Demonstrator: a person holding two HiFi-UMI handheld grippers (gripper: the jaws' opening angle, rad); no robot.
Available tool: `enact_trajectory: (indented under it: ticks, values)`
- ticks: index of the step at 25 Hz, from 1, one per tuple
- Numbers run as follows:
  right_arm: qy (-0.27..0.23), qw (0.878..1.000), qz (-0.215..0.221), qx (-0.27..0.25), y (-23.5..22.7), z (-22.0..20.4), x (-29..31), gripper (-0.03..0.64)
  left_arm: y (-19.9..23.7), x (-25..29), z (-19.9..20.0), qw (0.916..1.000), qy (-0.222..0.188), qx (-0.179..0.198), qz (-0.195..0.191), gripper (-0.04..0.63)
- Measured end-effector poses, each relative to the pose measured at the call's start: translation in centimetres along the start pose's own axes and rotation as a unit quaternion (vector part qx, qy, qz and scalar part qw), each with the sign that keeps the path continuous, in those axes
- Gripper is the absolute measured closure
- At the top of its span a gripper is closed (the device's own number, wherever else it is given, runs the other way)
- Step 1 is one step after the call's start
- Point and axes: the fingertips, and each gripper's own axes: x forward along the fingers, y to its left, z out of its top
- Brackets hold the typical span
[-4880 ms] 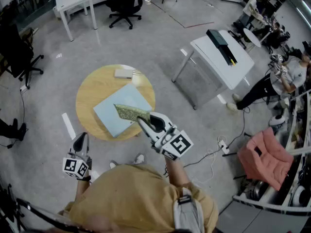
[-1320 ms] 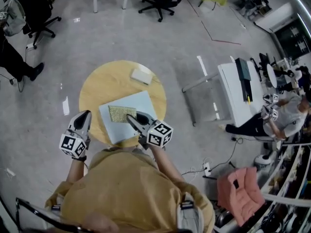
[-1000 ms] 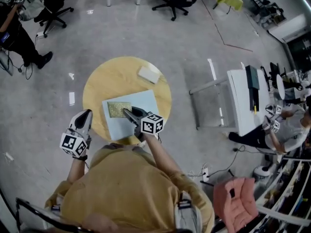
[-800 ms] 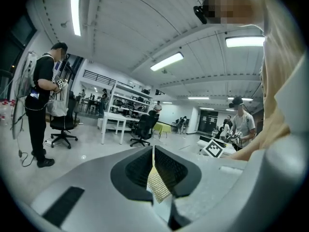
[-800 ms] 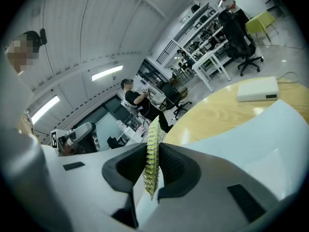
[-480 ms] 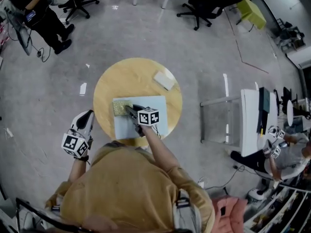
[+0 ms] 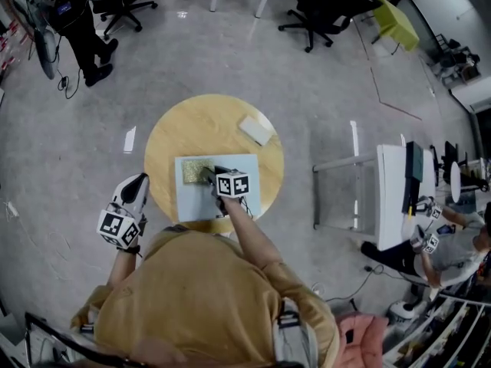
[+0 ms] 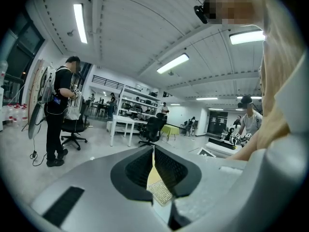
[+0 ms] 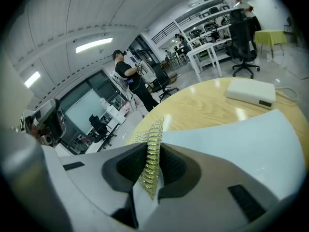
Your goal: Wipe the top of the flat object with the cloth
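Note:
A light blue flat board (image 7: 196,202) lies on the near half of a round wooden table (image 7: 199,125). A glittery yellow-green cloth (image 7: 192,170) rests flat on the board's far left corner. My right gripper (image 7: 208,175) is shut on the cloth's near edge and holds it low on the board. In the right gripper view the cloth (image 9: 155,135) stands pinched between the jaws of the right gripper (image 9: 152,166), with the board (image 9: 241,134) just beyond. My left gripper (image 7: 139,182) hangs off the table's left edge, shut and empty; in its own view the left gripper (image 8: 153,164) has its jaws meeting.
A white flat box (image 7: 256,129) lies on the table's far right, also seen as the white box (image 9: 251,92). A person (image 7: 73,14) stands at the far left beside office chairs (image 7: 322,6). A white desk (image 7: 399,194) is to the right.
My right gripper brought the cloth down from the air onto the board, then slid it leftward across the top. The left gripper stayed beside the table.

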Motion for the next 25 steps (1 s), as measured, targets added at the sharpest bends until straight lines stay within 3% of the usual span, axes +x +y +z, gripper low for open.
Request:
enact_trajectory:
  ticks: [14,25]
  values:
    - [-0.015,0.997,-0.074,0.005,-6.9,0.0,-5.8,0.549,-2.8,2.9,0.0,0.9991,0.003,0.008,-0.042,0.580]
    - [-0.022,0.994,-0.106,0.005,-11.1,0.5,-9.3,0.548,-5.0,5.0,-0.1,0.9982,0.007,0.013,-0.058,0.580]
